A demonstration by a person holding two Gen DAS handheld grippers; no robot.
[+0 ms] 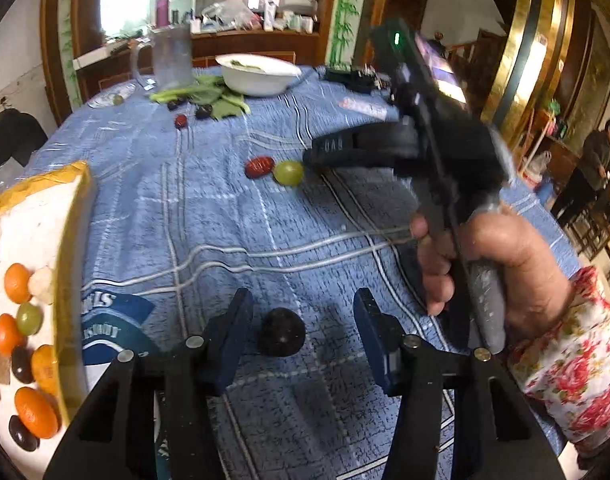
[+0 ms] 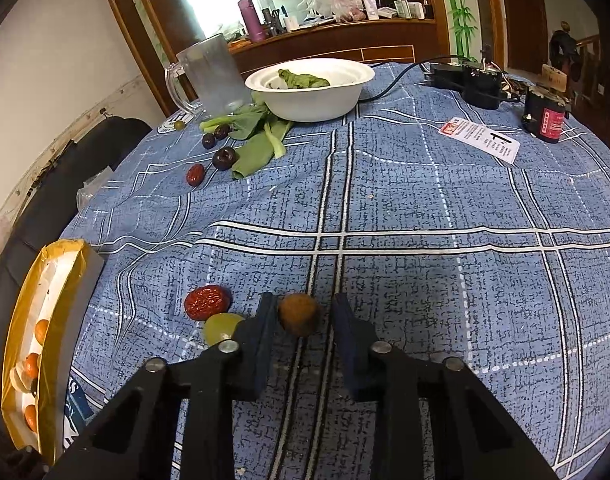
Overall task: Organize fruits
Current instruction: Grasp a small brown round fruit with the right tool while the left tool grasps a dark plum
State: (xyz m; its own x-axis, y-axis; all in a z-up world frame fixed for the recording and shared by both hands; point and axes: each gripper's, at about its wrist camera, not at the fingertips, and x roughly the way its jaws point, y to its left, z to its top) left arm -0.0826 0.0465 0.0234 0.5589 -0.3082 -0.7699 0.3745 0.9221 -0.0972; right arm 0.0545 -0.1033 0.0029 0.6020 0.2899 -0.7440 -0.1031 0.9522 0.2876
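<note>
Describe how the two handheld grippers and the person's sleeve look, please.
Each gripper has black angular arms with silver round pivot bolts and dark blue flat finger pads. The right gripper body is black, with raised lettering on a finger, a green light and a grey handle. The sleeve is white with red flowers.

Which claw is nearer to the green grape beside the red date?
Right. The right claw has the green grape just outside its left finger; the left claw is well short of it, around a dark fruit.
</note>
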